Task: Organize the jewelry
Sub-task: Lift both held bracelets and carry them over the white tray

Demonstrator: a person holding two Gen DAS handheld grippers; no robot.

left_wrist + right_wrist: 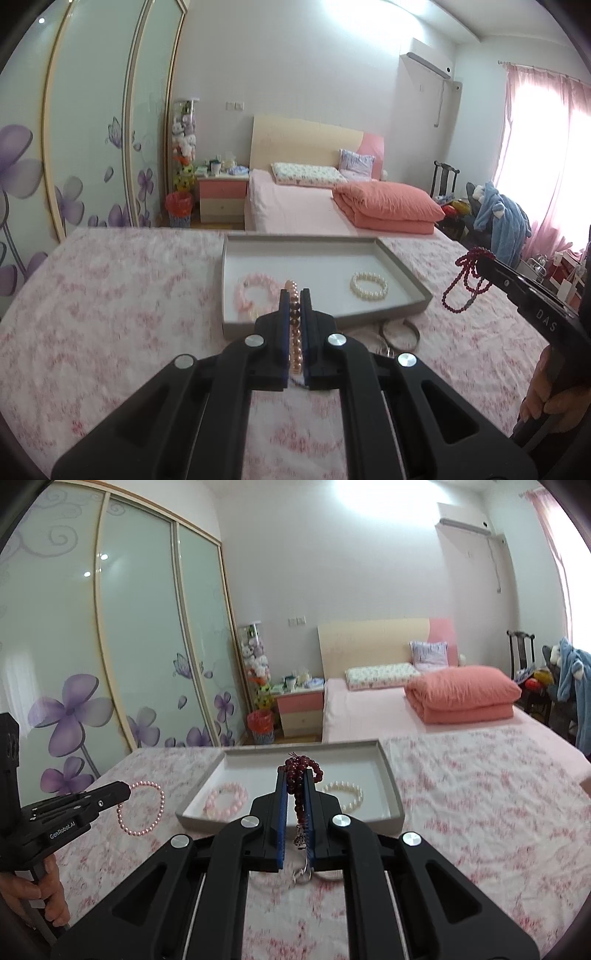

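Observation:
A shallow grey tray (402,269) (391,775) lies on the floral cloth. In it lie a pale pink bead bracelet (255,295) (226,798) and a white pearl bracelet (369,286) (349,794). My left gripper (294,295) is shut on a pink pearl bracelet (294,332), held above the tray's near edge; in the right wrist view that bracelet (142,808) hangs left of the tray. My right gripper (296,777) is shut on a dark red bead strand (301,775) with a metal clasp; in the left wrist view the strand (466,280) hangs right of the tray.
A metal bangle (400,334) lies on the cloth just in front of the tray. Beyond the cloth are a bed with an orange folded quilt (388,208), a pink nightstand (221,197) and a flowered wardrobe (110,664). A chair with clothes (498,218) stands at the right.

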